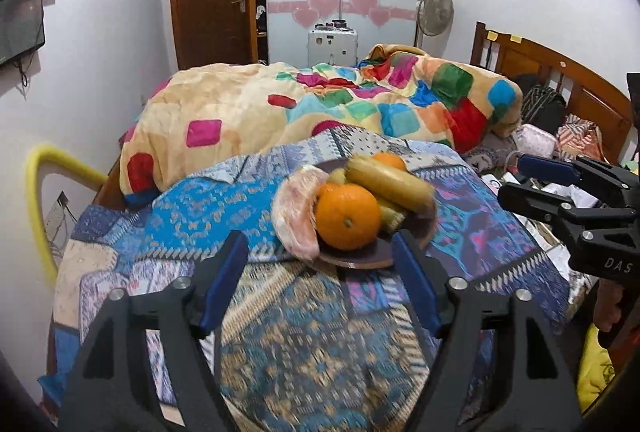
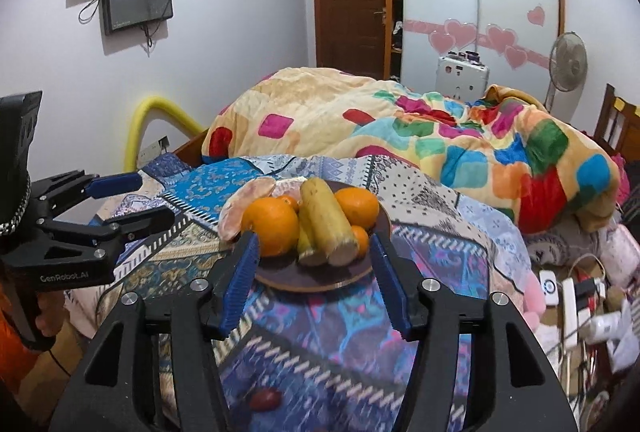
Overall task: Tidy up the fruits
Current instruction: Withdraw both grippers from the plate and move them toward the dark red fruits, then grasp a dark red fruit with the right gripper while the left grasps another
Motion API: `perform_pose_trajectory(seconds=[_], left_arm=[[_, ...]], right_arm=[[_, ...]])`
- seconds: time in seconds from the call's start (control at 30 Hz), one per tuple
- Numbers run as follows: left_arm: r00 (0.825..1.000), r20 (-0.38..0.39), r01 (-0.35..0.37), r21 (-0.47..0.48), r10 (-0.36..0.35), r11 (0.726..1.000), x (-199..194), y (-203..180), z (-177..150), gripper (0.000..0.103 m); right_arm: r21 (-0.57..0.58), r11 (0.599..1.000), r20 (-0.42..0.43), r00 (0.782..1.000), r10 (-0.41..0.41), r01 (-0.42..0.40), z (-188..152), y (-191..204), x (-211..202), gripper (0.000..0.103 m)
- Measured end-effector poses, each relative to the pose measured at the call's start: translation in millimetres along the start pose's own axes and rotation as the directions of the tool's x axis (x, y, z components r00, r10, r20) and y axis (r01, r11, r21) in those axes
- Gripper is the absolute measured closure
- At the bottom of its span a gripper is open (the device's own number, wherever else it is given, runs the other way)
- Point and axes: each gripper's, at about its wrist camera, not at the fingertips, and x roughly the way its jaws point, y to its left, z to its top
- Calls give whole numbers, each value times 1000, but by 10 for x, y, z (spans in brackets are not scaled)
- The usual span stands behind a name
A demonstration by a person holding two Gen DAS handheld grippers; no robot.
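Left tongs [image 1: 320, 272] spread wide, blue pads [image 1: 224, 284] well apart, nothing between them — they hang just short of the near rim of the plate [image 1: 360, 262]. Right tongs [image 2: 316, 272] likewise released, empty, framing the plate [image 2: 320, 282] from the near side. Each tool shows in the other's view: the right one [image 1: 536, 188] off to the right, the left one [image 2: 132, 200] off to the left, both level with the plate and apart from it.

On the plate, a pile of fruit. A big orange [image 1: 347, 217] sits at the near edge, a peeled pomelo wedge [image 1: 296, 212] touching it on the left. Two long yellowish pieces lie across the middle — the upper one [image 1: 390, 184] resting on the lower. A second orange [image 2: 357, 208] sits to the right, smaller ones tucked among the rest.

The plate stands on a patterned blue cloth [image 1: 208, 208]. In the right view a small dark red fruit [image 2: 265, 399] lies alone on the cloth, near, between the tongs' arms; too blurred to name. Beyond, a quilt [image 1: 320, 100] of coloured squares is heaped on the bed.
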Motion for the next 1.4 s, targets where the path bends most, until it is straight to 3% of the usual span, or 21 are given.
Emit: perform_pose_trajectory(seconds=[0.33, 0.73, 0.87, 0.97, 1.07, 1.4], left_arm=[[998, -48, 32, -4, -32, 999, -109, -212, -437, 20], [990, -108, 92, -3, -92, 996, 40, -494, -817, 20], [987, -121, 106, 14, -104, 994, 102, -610, -893, 23], [982, -141, 133, 18, -130, 991, 160, -681, -923, 35], [976, -156, 159, 22, -153, 987, 211, -765, -944, 42], [966, -177, 201, 57, -188, 978, 343, -1055, -937, 56]], right_arm=[[10, 998, -19, 998, -59, 59, -493, 66, -258, 46], [62, 995, -115, 990, -76, 84, -1173, -35, -115, 47], [82, 994, -145, 987, -62, 75, -1286, -66, -56, 66], [91, 993, -147, 987, -60, 74, -1336, -90, -49, 73], [91, 994, -138, 989, -45, 58, -1347, -92, -73, 87], [104, 994, -119, 992, -32, 44, -1338, -119, -109, 90]])
